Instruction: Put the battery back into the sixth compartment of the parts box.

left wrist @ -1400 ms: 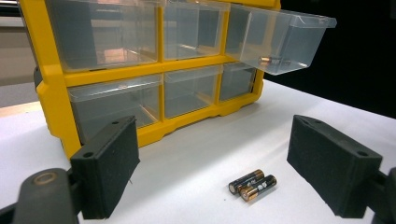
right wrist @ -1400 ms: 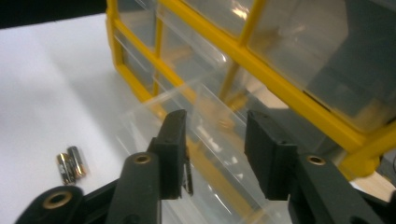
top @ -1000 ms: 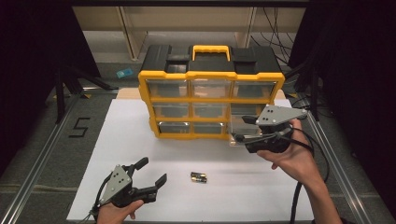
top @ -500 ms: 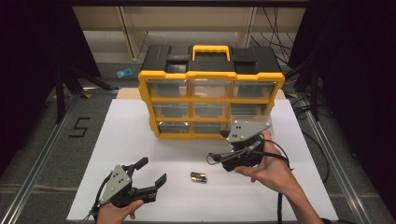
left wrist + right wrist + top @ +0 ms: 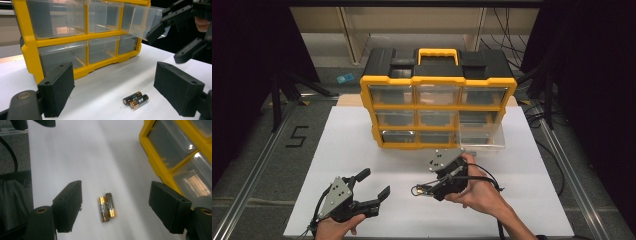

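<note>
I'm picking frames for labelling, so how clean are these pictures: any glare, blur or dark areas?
High view: white table sheet bright, surroundings nearly black. Left gripper view: sharp batteries, soft reflections on the organizer's drawers. Right gripper view: batteries slightly soft, a glint on one drawer.

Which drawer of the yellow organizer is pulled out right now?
The bottom right drawer of the organizer, seen from the person's side. It juts forward over the white board, while the other eight sit flush.

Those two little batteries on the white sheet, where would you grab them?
Across their long sides, coming straight down from above. The batteries lie flat, side by side and touching, so one squeeze should take both. The right gripper, jaws just opened wide, already straddles them without touching.
</note>
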